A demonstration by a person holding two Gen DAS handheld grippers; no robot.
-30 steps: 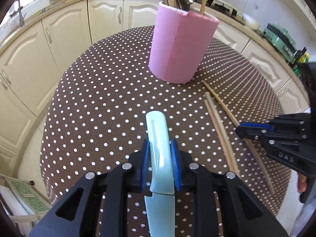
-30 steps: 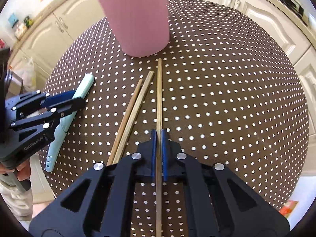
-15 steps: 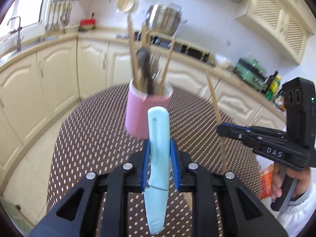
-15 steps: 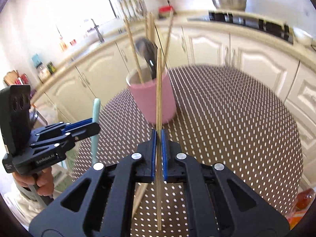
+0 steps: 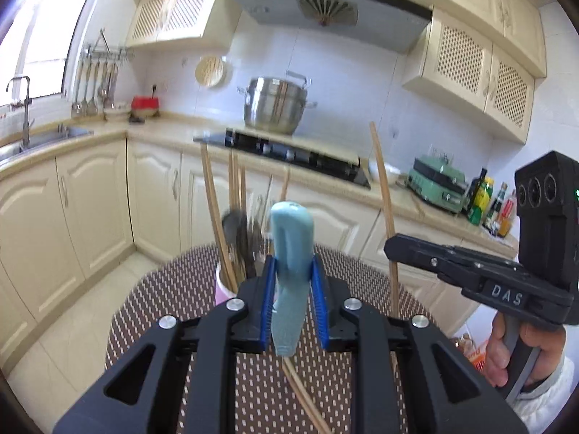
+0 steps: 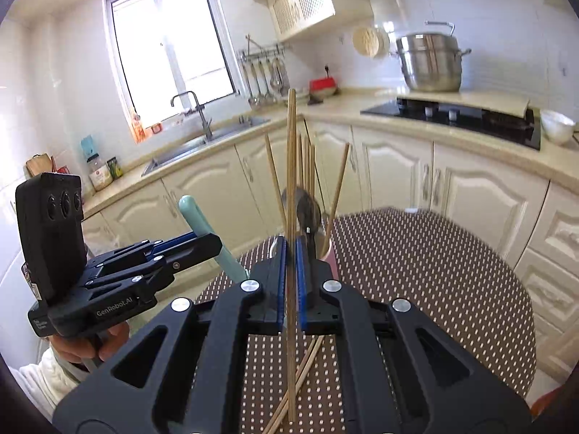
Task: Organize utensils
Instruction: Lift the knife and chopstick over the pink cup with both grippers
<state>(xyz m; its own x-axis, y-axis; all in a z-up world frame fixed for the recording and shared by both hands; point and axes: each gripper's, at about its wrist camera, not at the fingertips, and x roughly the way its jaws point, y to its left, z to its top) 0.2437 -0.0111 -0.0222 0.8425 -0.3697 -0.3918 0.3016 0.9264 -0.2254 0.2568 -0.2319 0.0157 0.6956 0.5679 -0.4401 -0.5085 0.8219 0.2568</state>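
Kitchen with cream cabinets, polka-dot tablecloth below. Since a second ago, both tools lifted clear of the cloth and tipped upright. Left gripper clamped on a pale teal utensil handle; right gripper pinched on a single chopstick. Pink holder just ahead, already bristling with chopsticks and a spoon. Two loose chopsticks left lying on the cloth. Probably next: dropping both pieces into the holder.

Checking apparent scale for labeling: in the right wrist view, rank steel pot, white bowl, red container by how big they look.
1. steel pot, clearly largest
2. white bowl, by the stove
3. red container, on the far counter

Bowl and container look close in size; fisheye edge distortion makes their order unsure.
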